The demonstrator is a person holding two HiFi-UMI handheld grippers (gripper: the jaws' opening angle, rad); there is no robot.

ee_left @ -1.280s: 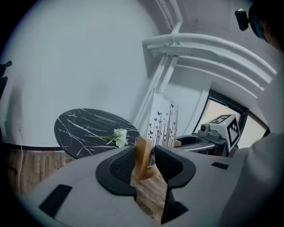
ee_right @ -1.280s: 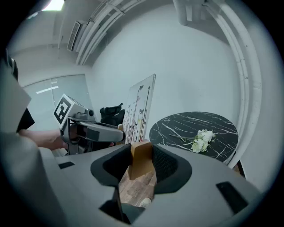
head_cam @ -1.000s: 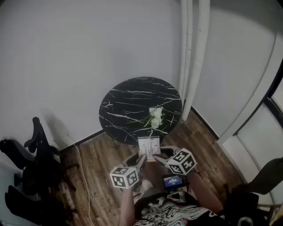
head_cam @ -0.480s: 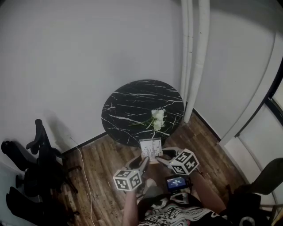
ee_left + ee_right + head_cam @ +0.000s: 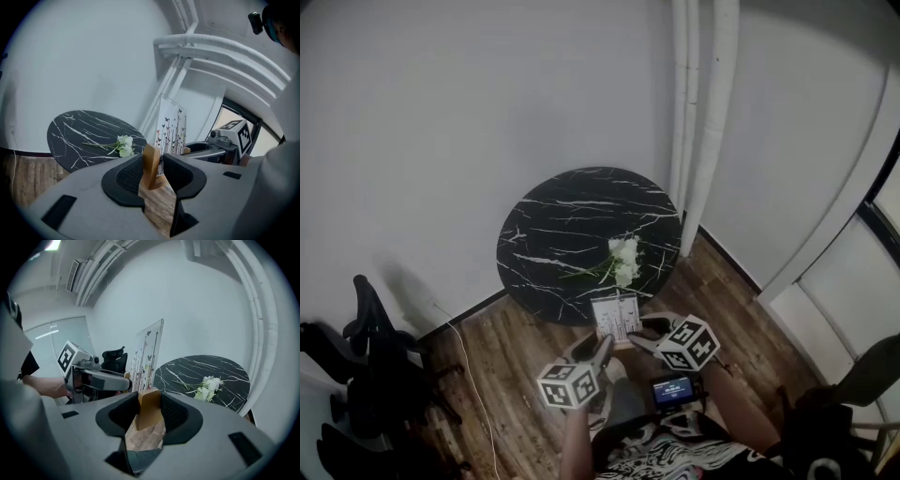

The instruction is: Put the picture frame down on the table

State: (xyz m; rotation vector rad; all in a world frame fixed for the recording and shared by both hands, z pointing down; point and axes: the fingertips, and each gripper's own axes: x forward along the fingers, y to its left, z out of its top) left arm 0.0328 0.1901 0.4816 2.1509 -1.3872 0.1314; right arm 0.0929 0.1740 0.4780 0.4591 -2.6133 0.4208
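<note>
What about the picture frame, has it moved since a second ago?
Yes, slightly. In the head view the picture frame now overlaps the near edge of the table more and sits nearer the flowers: it has edged toward the table.

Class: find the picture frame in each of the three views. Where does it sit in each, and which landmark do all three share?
Head view: frame low centre, just below the flowers.
Left gripper view: frame right of centre, upright, foot clamped in the left tongs.
Right gripper view: frame left of centre, upright, foot clamped in the right tongs.
Shared landmark: the white flowers on the black table.
</note>
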